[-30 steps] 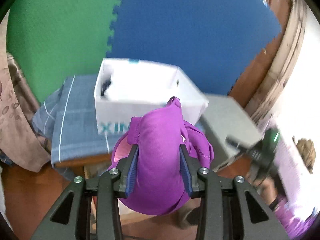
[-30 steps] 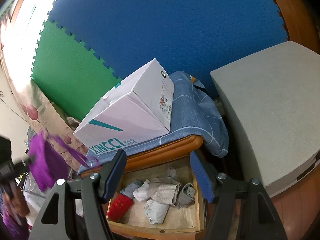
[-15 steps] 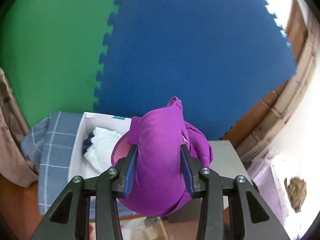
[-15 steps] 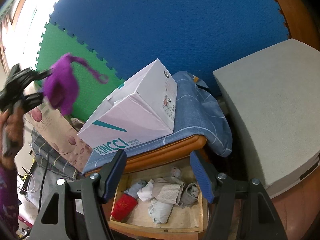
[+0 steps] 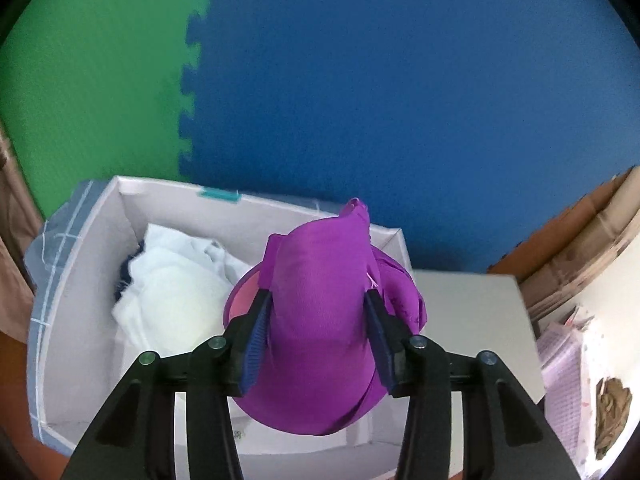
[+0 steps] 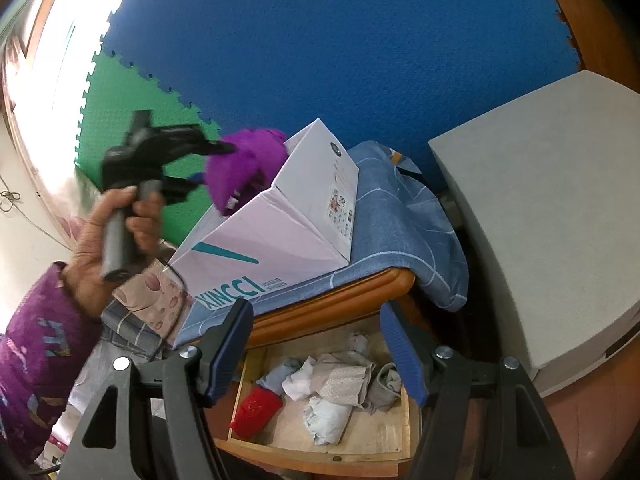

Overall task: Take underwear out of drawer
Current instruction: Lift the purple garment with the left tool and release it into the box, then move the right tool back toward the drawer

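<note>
Left gripper [image 5: 316,332] swung from room side to above white box [image 5: 80,320], fingers just been easing apart, purple underwear [image 5: 320,320] still between pads, poised for drop. Right gripper [image 6: 316,352] idle, fingers apart, empty, over open drawer [image 6: 360,436], lower centre.

The white box [image 5: 80,320] stands open above, white cloth [image 5: 172,300] filling perhaps its left half.

purple underwear [image 5: 320,320] | bunched, held above white box | drawer [image 6: 320,432] open, holding crumpled garments
</note>
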The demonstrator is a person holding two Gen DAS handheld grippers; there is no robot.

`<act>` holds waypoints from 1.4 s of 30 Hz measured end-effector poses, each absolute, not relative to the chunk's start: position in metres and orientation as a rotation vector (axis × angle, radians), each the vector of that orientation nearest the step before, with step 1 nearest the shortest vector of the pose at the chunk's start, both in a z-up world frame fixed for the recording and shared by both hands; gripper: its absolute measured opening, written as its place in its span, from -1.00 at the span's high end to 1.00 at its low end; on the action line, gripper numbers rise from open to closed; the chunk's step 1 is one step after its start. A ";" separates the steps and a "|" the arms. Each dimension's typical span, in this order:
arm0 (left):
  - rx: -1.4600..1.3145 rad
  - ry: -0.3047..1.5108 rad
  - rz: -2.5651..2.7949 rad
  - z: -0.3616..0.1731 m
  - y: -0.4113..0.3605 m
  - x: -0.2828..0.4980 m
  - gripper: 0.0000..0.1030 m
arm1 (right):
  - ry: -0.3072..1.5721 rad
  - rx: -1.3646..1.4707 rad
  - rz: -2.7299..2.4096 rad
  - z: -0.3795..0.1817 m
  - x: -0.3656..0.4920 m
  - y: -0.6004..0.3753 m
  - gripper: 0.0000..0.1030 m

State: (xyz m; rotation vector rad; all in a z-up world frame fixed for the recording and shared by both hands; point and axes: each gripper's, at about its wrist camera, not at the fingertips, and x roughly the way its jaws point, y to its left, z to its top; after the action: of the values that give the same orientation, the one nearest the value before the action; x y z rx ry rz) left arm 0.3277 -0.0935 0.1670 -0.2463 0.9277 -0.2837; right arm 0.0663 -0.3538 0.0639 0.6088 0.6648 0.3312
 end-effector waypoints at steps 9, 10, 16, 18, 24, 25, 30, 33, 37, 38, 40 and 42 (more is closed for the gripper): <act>-0.165 0.897 -0.265 0.139 -0.110 0.338 -0.28 | 0.672 0.627 0.331 0.063 0.067 -0.358 -0.32; -0.165 0.885 -0.260 0.141 -0.111 0.337 -0.43 | 0.673 0.628 0.331 0.063 0.067 -0.358 -0.32; -0.248 0.785 -0.293 0.163 -0.095 0.320 -0.75 | 0.678 0.618 0.325 0.063 0.067 -0.356 -0.32; -0.271 0.756 -0.299 0.171 -0.086 0.307 -0.75 | 0.682 0.612 0.320 0.063 0.067 -0.356 -0.32; -0.184 0.633 -0.289 0.188 -0.048 0.244 -0.84 | 0.695 0.580 0.312 0.063 0.067 -0.350 -0.32; -0.156 0.613 -0.282 0.188 -0.038 0.227 -0.87 | 0.700 0.569 0.311 0.063 0.067 -0.348 -0.32; -0.066 0.579 -0.256 0.169 0.007 0.169 -0.97 | 0.742 0.485 0.334 0.062 0.071 -0.330 -0.31; -0.031 0.633 -0.252 0.142 0.037 0.139 -0.97 | 0.784 0.394 0.363 0.059 0.071 -0.310 -0.31; -0.032 0.693 -0.276 0.104 0.077 0.109 -0.97 | 0.879 0.272 0.447 0.050 0.076 -0.274 -0.32; -0.043 0.692 -0.274 0.098 0.086 0.105 -0.97 | 0.911 0.240 0.471 0.046 0.078 -0.264 -0.31; -0.078 0.686 -0.263 0.087 0.100 0.098 -0.97 | 0.966 0.150 0.497 0.037 0.084 -0.241 -0.32; -0.145 0.687 -0.249 0.074 0.112 0.093 -0.97 | 1.020 0.035 0.518 0.024 0.092 -0.216 -0.31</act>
State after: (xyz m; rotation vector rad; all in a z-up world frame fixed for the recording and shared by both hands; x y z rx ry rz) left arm 0.0931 0.1125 0.0743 -0.1448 0.6870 -0.2489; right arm 0.0922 -0.2161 0.0245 0.0347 1.0203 0.5185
